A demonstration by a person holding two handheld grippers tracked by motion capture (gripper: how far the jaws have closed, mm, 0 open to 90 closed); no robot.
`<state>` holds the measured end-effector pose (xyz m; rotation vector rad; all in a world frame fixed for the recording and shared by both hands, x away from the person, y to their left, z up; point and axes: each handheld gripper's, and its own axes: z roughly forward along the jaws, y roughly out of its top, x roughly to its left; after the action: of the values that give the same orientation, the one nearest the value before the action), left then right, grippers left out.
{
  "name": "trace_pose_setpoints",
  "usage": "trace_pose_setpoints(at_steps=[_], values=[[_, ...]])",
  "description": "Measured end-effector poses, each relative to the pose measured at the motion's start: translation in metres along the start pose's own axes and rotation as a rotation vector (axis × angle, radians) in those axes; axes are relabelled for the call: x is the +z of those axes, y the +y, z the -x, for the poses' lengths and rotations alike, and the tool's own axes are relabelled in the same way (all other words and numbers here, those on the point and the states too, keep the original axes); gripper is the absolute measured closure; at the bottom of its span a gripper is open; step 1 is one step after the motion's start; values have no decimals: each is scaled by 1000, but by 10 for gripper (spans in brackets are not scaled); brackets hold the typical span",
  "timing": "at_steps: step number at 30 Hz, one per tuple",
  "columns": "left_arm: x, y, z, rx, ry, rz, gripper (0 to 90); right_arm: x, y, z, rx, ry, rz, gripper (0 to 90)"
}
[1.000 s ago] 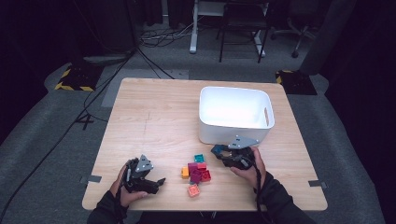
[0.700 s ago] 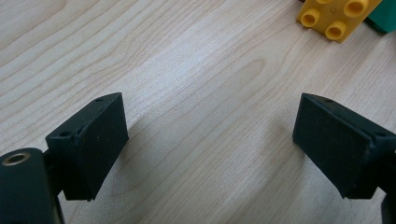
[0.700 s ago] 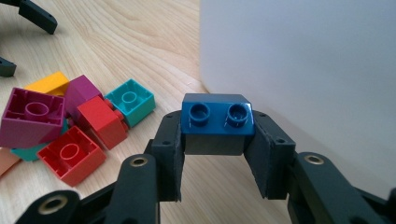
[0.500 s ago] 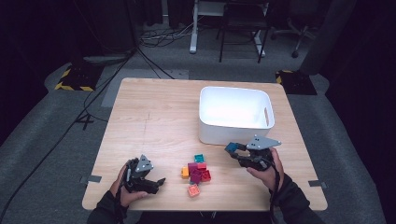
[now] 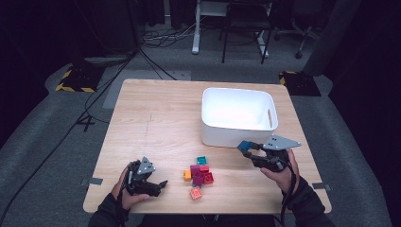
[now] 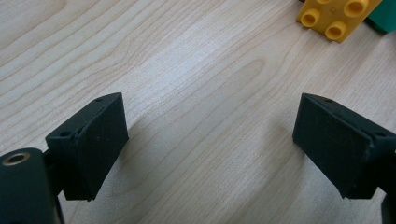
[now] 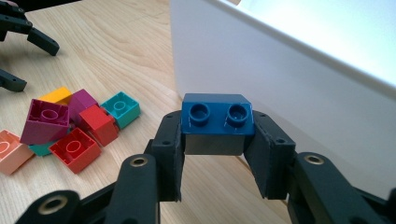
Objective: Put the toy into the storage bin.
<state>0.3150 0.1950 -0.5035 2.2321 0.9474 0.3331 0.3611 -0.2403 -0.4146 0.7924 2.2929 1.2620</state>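
One blue brick (image 7: 217, 115) clamped in right gripper (image 5: 247, 149), now lifted off the table and carried from the brick pile (image 5: 198, 174) to just beside the white bin (image 5: 239, 137), short of its rim. Judged: drop-in comes next. Bin interior appears empty. Left gripper (image 5: 160, 185) wide open, holds nothing, resting near pile.

Between my right jaws sits a blue two-stud plastic brick (image 7: 217, 122), smooth with a soft sheen. My pads (image 7: 170, 154) are matt black plastic. Just beyond it rises the smooth white plastic bin (image 7: 289, 93), faintly glossy. Under my left jaws lies the pale wooden table (image 6: 196, 93), satin and fine-grained; ahead of them a glossy yellow studded plastic brick (image 6: 337, 16).
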Motion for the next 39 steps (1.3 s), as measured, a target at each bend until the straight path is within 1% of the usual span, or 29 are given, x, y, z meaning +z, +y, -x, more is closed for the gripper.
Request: trace_pose_setpoints(at_steps=[3, 6, 9, 12, 14, 15, 18, 22, 23, 25, 26, 27, 28, 31, 32, 33, 34, 39], values=[[0, 0, 0, 2, 0, -2, 105, -7, 3, 3, 2, -2, 15, 592], [0, 0, 0, 2, 0, 0, 105, -15, 8, 5, 2, -15, 30, 593], [0, 0, 0, 0, 0, 0, 105, -22, 15, 7, -2, -27, 37, 593], [0, 0, 0, 0, 0, 0, 105, -30, 22, 10, -5, -33, 56, 593], [0, 0, 0, 0, 0, 0, 105, -33, 25, 11, 0, -38, 63, 593], [0, 0, 0, 0, 0, 0, 105, -35, 27, 12, -8, -41, 68, 593], [0, 0, 0, 0, 0, 0, 105, -39, 34, 15, -8, -52, 80, 593], [0, 0, 0, 0, 0, 0, 105, -42, 40, 18, -2, -64, 93, 593], [0, 0, 0, 0, 0, 0, 105, -43, 42, 19, -8, -68, 101, 593], [0, 0, 0, 2, 0, 0, 105, -44, 45, 21, -6, -79, 98, 593], [0, 0, 0, 0, 0, 0, 105, -44, 47, 21, -2, -77, 107, 593], [0, 0, 0, 0, 0, 0, 105, -44, 49, 22, -10, -84, 112, 593], [0, 0, 0, 2, 0, 0, 105, -44, 51, 23, -1, -86, 109, 593], [0, 0, 0, 0, 0, 0, 105, -43, 55, 25, -2, -94, 109, 593], [0, 0, 0, 0, 0, 0, 105, -43, 56, 27, -9, -97, 112, 593], [0, 0, 0, 0, 0, 0, 105, -42, 58, 28, -4, -105, 108, 593], [0, 0, 0, 0, 0, 0, 105, -41, 59, 29, -12, -106, 112, 593], [0, 0, 0, 0, 0, 0, 105, -37, 63, 36, 8, -116, 110, 593]])
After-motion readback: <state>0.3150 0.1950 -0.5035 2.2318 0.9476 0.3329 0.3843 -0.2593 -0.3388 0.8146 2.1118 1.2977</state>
